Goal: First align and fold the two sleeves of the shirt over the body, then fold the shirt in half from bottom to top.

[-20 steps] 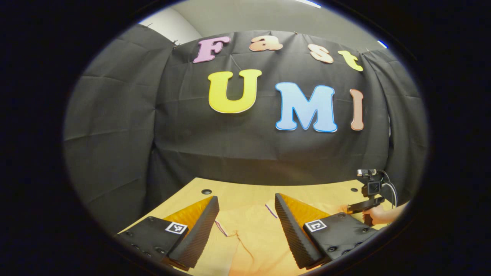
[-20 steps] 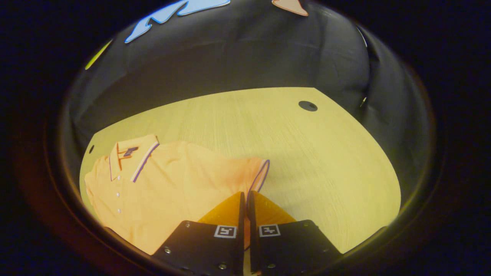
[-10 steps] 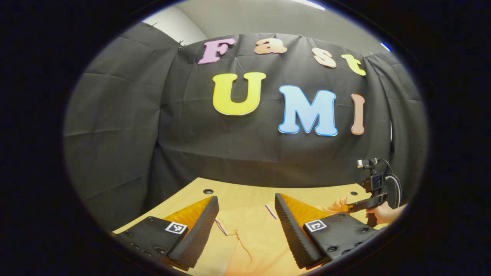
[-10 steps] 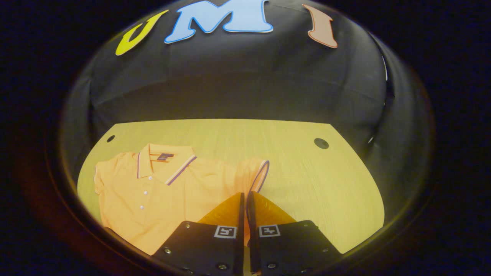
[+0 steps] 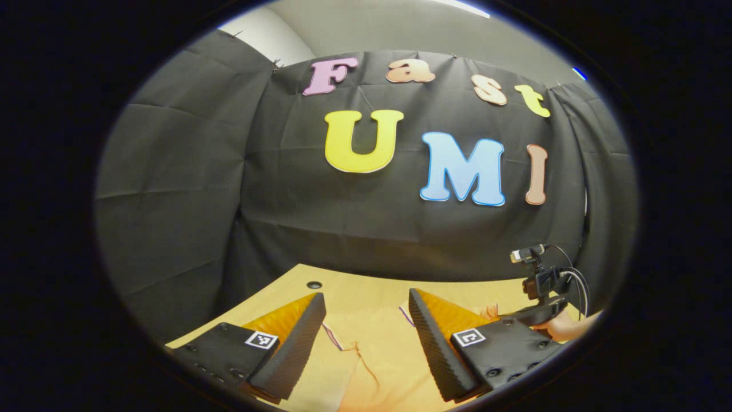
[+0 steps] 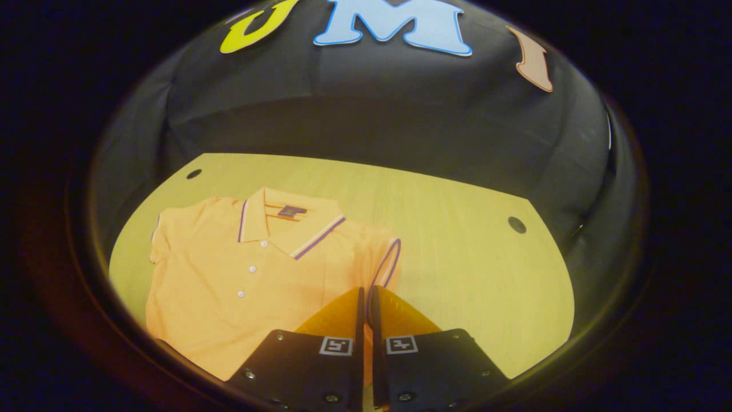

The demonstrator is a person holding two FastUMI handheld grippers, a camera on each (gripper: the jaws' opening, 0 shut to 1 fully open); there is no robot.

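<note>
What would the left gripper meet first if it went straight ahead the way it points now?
Probably the orange shirt lying on the table between the left gripper's open fingers; past it, the black cloth wall. Depth is unclear.

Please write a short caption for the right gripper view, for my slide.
Right gripper shut on the sleeve of an orange shirt on the table.

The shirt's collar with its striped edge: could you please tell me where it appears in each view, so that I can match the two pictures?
Left gripper view: the collar's striped edge lies low in the picture, between the left tool's open fingers.
Right gripper view: the collar sits left of centre, above the shut right tool.
Shared landmark: the dark round hole in the table, beyond the collar.
</note>
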